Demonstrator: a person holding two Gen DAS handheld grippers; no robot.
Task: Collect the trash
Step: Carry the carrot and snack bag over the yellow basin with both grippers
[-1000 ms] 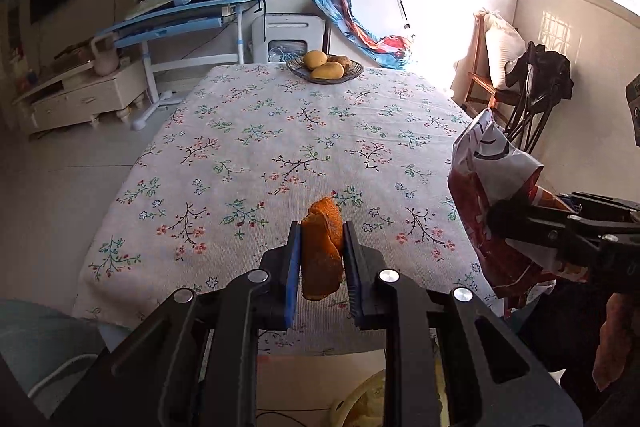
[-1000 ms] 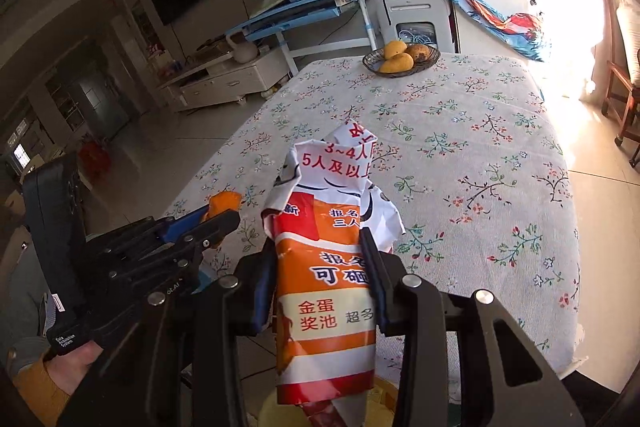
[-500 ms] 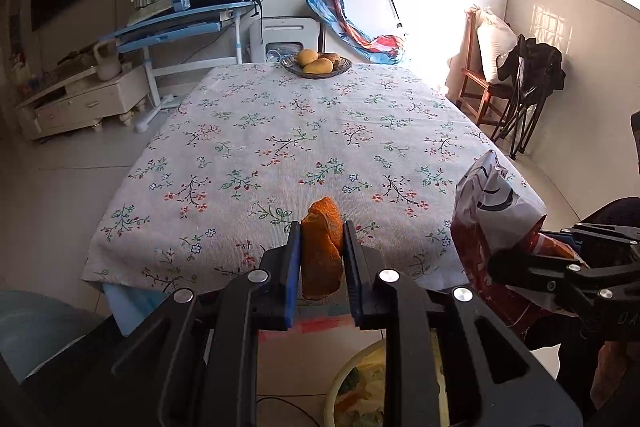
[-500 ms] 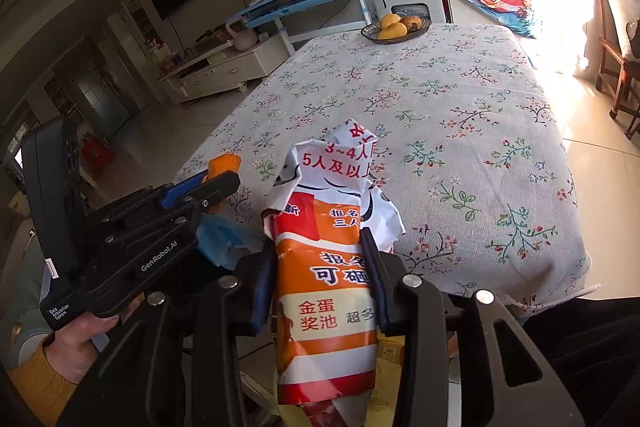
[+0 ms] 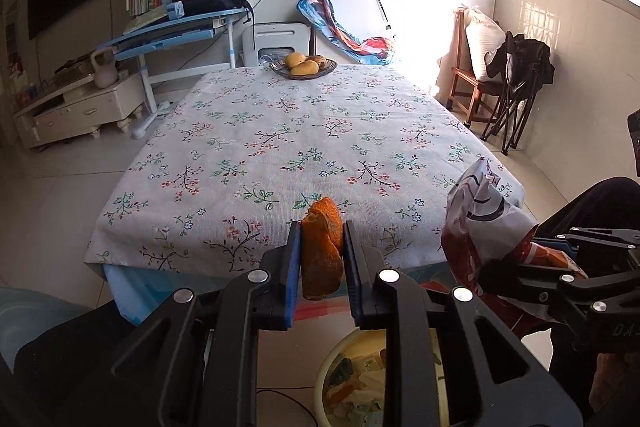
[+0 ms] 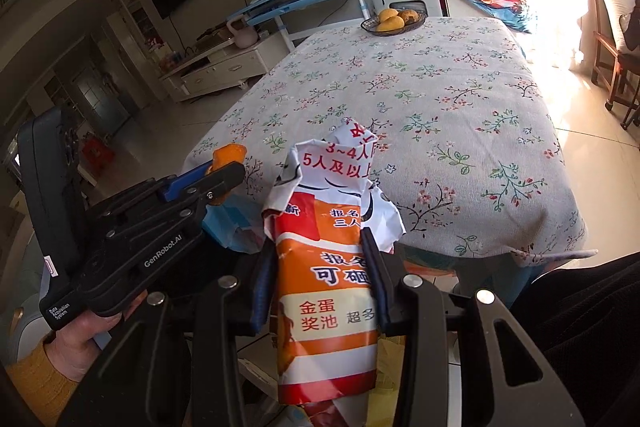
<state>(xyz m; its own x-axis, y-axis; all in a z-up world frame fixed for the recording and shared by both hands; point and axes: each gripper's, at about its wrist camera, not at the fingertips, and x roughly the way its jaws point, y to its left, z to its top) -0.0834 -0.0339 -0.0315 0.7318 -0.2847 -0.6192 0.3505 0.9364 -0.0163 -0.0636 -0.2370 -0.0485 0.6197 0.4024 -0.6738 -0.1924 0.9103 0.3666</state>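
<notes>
My left gripper (image 5: 319, 259) is shut on a piece of orange peel (image 5: 322, 247), held off the near edge of the table. Below it on the floor stands a yellow trash bin (image 5: 340, 379) with scraps inside. My right gripper (image 6: 319, 279) is shut on a crumpled orange-and-white paper flyer (image 6: 328, 267) with red print. In the left wrist view the flyer (image 5: 480, 215) and right gripper (image 5: 516, 271) are at the right, also off the table edge. The right wrist view has the left gripper (image 6: 228, 175) with the peel (image 6: 229, 154) at the left, held by a hand (image 6: 76, 347).
The table (image 5: 304, 131) carries a floral cloth, with a dish of fruit (image 5: 303, 67) at its far end. A wooden chair (image 5: 476, 83) and a folded black chair (image 5: 516, 95) stand at the right. Dark-clothed legs (image 6: 580, 315) are close on the right.
Both grippers have drawn back from over the table to beyond its near edge, each keeping its load. The trash bin has come into view below the left gripper.
</notes>
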